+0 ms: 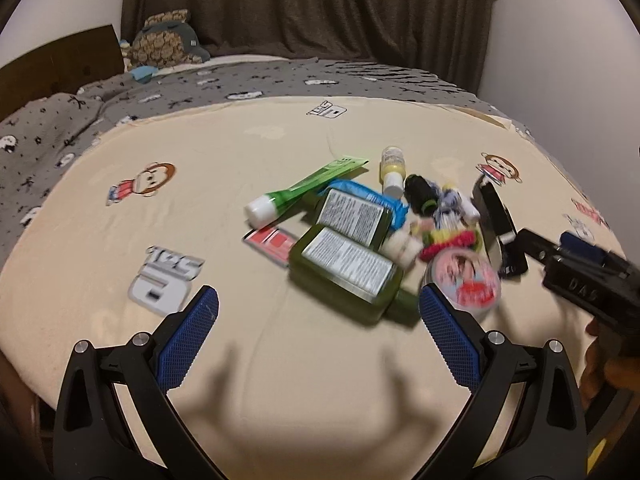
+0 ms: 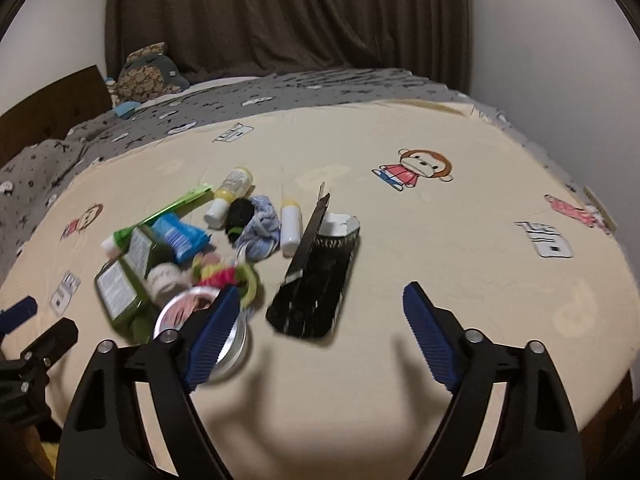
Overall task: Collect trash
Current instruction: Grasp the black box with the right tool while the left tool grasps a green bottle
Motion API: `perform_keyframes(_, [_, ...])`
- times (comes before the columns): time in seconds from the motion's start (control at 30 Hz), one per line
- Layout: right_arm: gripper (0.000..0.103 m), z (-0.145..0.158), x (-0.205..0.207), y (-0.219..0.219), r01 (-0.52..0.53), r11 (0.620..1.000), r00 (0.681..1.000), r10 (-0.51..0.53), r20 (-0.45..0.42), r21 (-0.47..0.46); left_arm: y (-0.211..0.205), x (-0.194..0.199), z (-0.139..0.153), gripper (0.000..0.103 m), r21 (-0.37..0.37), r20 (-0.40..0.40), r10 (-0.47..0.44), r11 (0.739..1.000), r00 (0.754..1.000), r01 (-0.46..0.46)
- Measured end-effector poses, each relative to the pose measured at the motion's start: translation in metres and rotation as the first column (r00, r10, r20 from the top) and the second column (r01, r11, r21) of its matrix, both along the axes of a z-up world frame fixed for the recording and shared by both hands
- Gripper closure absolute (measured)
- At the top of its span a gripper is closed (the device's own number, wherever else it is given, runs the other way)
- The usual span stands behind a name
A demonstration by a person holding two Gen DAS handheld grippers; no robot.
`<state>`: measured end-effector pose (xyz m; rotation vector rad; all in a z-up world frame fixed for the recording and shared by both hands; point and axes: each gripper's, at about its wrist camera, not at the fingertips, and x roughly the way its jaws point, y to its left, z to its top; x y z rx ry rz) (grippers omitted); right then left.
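A heap of small items lies on a cream bed sheet (image 1: pixel 280 360). It holds two green bottles (image 1: pixel 348 268) with white labels, a green tube (image 1: pixel 304 190), a blue packet (image 1: pixel 360 192), a small yellow bottle (image 1: pixel 393 172), a round tin (image 1: pixel 466 276), coloured hair ties (image 1: pixel 452 238) and an open black box (image 2: pixel 316 284). My left gripper (image 1: pixel 320 312) is open, just short of the green bottles. My right gripper (image 2: pixel 320 304) is open, its fingertips level with the black box's near end; its left finger (image 2: pixel 214 332) overlaps the tin (image 2: pixel 188 308). The right gripper also shows in the left wrist view (image 1: pixel 576 276).
A grey patterned blanket (image 1: pixel 240 84) covers the far part of the bed. A stuffed toy (image 1: pixel 164 40) lies at the back left by a wooden headboard (image 1: pixel 52 64). A dark curtain (image 1: pixel 304 4) hangs behind. The bed edge runs near the right side (image 2: pixel 616 240).
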<state>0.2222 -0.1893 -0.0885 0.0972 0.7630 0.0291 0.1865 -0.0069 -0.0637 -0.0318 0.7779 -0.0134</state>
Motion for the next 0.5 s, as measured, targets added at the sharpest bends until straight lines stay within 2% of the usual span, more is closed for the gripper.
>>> perform_keyframes(0.1, [0.029,-0.005,0.015,-0.001,0.004,0.998,0.999,-0.002,-0.032,0.058,-0.007,0.021,-0.01,0.017,0.023,-0.041,0.009,1.0,0.999,-0.008])
perform_keyframes(0.17, [0.029,-0.008,0.023,-0.003,0.017,0.998,0.999,-0.014,-0.048,0.054,-0.009,0.036,-0.021,0.024,0.032,-0.088,0.026,0.999,0.996,-0.023])
perform_keyframes(0.3, [0.03,-0.02,0.039,-0.003,0.027,0.999,0.995,-0.023,-0.099,0.039,-0.007,0.047,-0.027,0.023,0.002,-0.11,0.03,1.0,0.993,-0.03])
perform_keyframes(0.4, [0.032,-0.031,0.05,-0.003,0.021,0.998,0.991,-0.014,-0.131,0.055,-0.007,0.059,-0.031,0.023,-0.048,-0.132,0.018,0.999,0.991,-0.025])
perform_keyframes(0.5, [0.044,-0.04,0.058,-0.004,0.022,0.998,0.989,-0.012,-0.15,0.063,-0.007,0.071,-0.038,0.024,-0.072,-0.155,0.023,0.997,0.988,-0.034])
